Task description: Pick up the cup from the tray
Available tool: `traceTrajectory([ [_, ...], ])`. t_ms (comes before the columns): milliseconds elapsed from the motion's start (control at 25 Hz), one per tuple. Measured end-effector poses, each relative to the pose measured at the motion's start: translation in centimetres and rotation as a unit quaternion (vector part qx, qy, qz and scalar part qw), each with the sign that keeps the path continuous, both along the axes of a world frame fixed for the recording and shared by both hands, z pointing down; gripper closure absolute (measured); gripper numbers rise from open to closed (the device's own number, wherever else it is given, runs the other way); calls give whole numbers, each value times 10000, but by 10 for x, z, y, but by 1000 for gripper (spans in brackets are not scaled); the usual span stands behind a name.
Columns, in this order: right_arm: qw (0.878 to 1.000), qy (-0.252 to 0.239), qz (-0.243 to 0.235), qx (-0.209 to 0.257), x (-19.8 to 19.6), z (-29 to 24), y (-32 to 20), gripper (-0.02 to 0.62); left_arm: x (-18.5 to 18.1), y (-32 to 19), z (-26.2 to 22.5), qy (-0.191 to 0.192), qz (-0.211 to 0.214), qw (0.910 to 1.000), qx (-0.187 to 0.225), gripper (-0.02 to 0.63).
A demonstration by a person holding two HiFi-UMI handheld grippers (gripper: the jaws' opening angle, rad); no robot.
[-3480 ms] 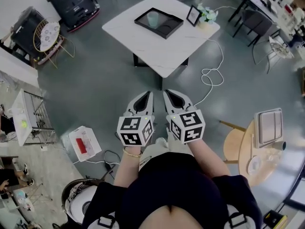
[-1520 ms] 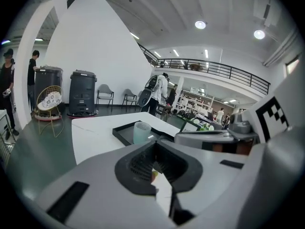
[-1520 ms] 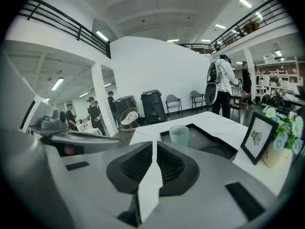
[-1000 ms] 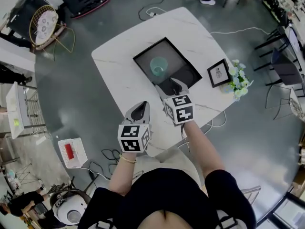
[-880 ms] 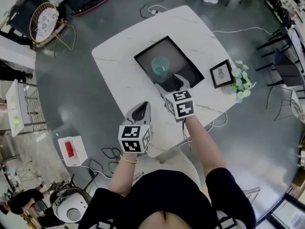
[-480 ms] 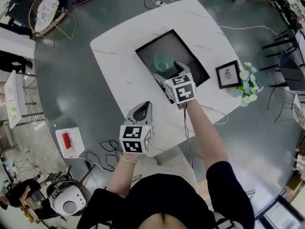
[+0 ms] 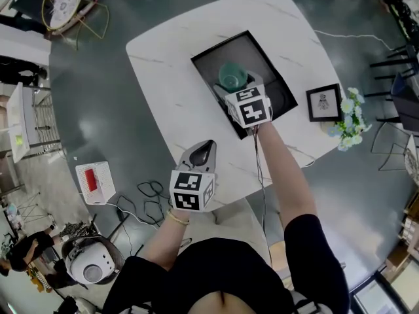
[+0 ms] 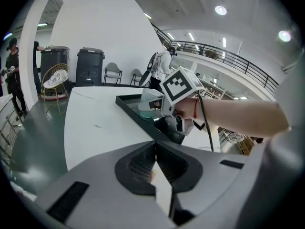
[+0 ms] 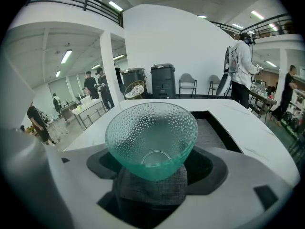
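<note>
The teal dimpled glass cup [image 7: 232, 75] stands upright in the black tray [image 7: 254, 52], towards the tray's near half, resting on its grey textured floor. The right gripper [image 7: 230, 90] reaches into the tray from the person's side. Its jaws are spread as wide as they go, having just been opening, and the cup stands between them. In the right gripper view the cup [image 9: 151, 137] fills the gap from side to side, but the pads do not clamp it. The cup is not lifted.

The tray lies at an angle on the white marble table [image 7: 169, 93], with bare tabletop on every side of it. Beyond the tray's right edge, a small black picture frame [image 7: 324, 101] stands on the table, and a bunch of pale flowers [image 7: 348, 128] sits just beside it at the table's corner.

The left gripper [image 7: 207, 144] hangs over the near part of the table, well apart from the tray, pointing towards it. Its jaws are pressed together with nothing between them.
</note>
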State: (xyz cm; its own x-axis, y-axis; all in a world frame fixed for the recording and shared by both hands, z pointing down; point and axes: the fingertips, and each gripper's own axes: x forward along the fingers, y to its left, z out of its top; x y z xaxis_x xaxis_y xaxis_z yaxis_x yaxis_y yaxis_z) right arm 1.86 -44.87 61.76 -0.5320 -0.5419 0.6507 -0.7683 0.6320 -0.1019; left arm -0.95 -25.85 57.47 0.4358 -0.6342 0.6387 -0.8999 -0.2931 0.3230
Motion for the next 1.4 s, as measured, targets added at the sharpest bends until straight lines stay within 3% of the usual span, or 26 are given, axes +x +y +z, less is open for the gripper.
traceTrajectory([
  [640,9993,55,356,125,14,-14,8,222,1,1,0,-89,88,9999,77,597],
  [960,9986,-170,438,236,18,-59,54,223,1,5,-19,-124,113,9995,286,597],
  [1400,9951,-333,494,792,18,-116,131,224,1,21,-47,-139,122,9982,570,597],
])
